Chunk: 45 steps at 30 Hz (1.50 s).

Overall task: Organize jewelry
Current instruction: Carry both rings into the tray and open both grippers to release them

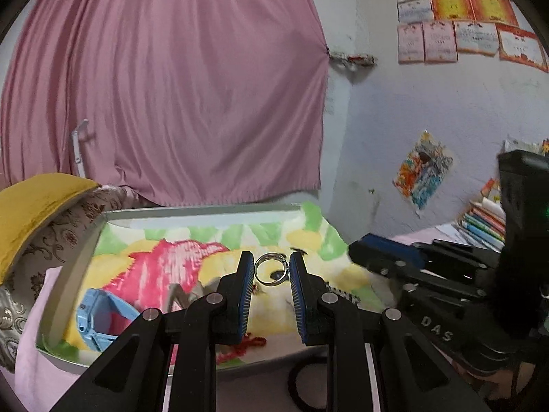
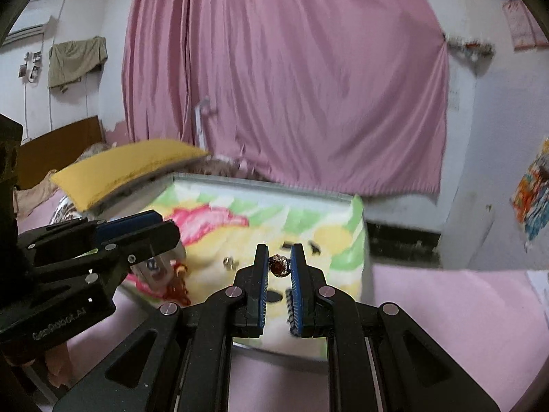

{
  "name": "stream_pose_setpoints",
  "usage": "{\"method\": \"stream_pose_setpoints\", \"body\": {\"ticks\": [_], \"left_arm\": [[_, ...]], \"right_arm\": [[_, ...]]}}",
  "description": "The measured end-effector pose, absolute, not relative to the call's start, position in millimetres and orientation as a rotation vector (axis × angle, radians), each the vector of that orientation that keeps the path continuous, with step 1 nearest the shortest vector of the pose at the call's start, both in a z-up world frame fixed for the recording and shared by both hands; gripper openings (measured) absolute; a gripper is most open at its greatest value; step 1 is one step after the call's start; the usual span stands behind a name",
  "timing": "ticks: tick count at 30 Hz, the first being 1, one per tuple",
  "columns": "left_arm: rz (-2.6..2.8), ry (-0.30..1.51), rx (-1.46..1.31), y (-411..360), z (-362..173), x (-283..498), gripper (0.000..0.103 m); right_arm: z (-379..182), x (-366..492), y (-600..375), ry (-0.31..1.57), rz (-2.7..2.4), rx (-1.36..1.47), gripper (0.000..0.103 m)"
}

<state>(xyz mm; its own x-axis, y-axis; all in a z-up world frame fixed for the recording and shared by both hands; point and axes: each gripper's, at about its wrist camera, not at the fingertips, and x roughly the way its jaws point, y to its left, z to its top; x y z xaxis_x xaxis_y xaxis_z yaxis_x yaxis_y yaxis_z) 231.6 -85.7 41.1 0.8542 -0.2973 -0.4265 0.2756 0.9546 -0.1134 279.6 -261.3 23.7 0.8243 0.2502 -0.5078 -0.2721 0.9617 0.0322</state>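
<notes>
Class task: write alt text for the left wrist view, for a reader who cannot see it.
The left gripper pinches a silver ring between its blue pads above a colourful patterned cloth lying in a shallow tray. The right gripper reaches in from the right, a blue plastic piece lies lower left, and a pink curtain hangs behind.

A tray (image 1: 82,250) lined with a patterned cloth (image 1: 192,240) lies on the bed (image 2: 446,309), in front of the curtain (image 1: 171,86). A cushion (image 1: 37,206) overlaps the tray's far left corner. Between the left claw (image 1: 272,269) tips sits a ring (image 1: 271,269); between the right claw (image 2: 279,266) tips, a second ring with a stone (image 2: 278,267) — both above the cloth. A toy watch (image 1: 99,319) lies in the near left of the tray, and a knotted cord (image 2: 178,285) — possibly a bracelet — lies nearby. Books (image 1: 483,223) are stacked to the right.
</notes>
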Motion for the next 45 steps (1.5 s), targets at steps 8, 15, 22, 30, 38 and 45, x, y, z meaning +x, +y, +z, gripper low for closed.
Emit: {"method": "stream_pose_setpoints", "body": {"ticks": [8,15,22,30,38,45], "left_arm": [[-0.326,0.635,-0.043,-93.3,24.7,251.1,0.02],[-0.327,0.705,-0.027,-96.7,15.6,258.2,0.02],[-0.325,0.79,-0.033,-97.3,5.2,267.2,0.02],[-0.306,0.8,-0.051,-92.9,3.6,269.0,0.02],[-0.306,0.723,-0.071,-88.0,15.4,258.1,0.048],[-0.26,0.604,-0.082,-79.5,34.7,238.6,0.066]], "right_arm": [[2.5,299.3,-270.9,0.699,0.321,0.035,0.011],[-8.9,306.5,-269.3,0.783,0.316,0.032,0.011],[-14.2,308.1,-266.9,0.825,0.32,0.024,0.011],[-11.1,305.3,-269.7,0.812,0.304,0.033,0.012],[4.9,287.7,-281.1,0.711,0.263,0.055,0.022],[22.3,263.1,-291.7,0.585,0.201,0.075,0.039]]}}
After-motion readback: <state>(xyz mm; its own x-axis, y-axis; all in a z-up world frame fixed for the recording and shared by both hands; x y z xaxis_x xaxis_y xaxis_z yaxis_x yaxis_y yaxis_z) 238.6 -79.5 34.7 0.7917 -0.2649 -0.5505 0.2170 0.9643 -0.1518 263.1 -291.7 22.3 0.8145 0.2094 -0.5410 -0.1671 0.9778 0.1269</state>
